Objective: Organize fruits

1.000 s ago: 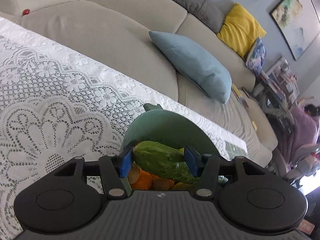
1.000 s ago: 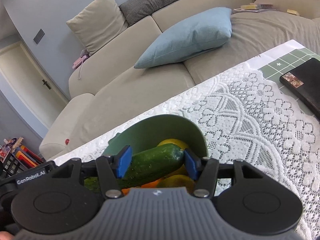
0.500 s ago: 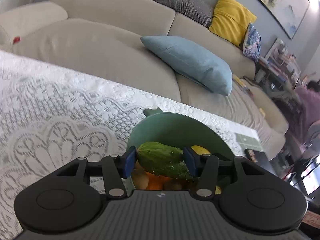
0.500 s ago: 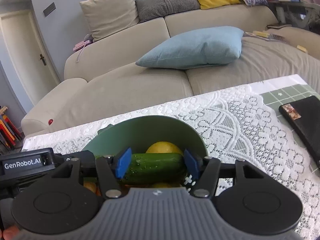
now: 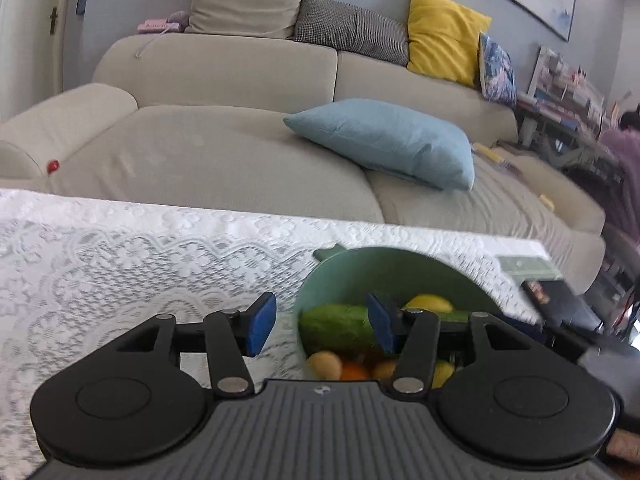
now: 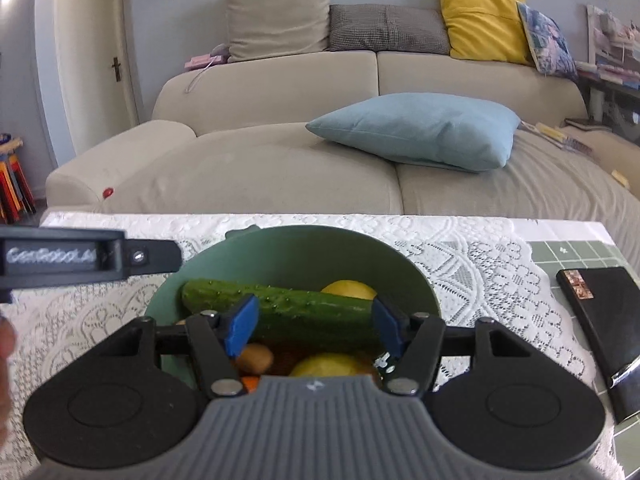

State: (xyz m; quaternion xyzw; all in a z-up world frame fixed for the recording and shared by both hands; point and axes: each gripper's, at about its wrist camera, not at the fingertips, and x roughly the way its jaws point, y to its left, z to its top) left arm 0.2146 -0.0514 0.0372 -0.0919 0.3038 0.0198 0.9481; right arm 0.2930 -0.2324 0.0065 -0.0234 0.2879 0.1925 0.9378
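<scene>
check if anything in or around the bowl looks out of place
A cucumber lies across the top of the green bowl, over lemons and other fruit: a vegetable among fruit. Nothing has spilled onto the lace cloth.

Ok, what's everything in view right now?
bowl: one, green, on the cloth
cucumber: one, green, on top in the bowl
lemons: two, yellow, in the bowl
kiwi: one, brown, in the bowl
orange: at least one, orange, low in the bowl
cloth: one, white lace, over the table
box: one, black, table's right side
sofa: one, beige, behind the table
pillow: one, light blue, on the sofa seat
left gripper: black with blue pads, open, astride the bowl's left rim
right gripper: same colours, jaws opening, cucumber between them
</scene>
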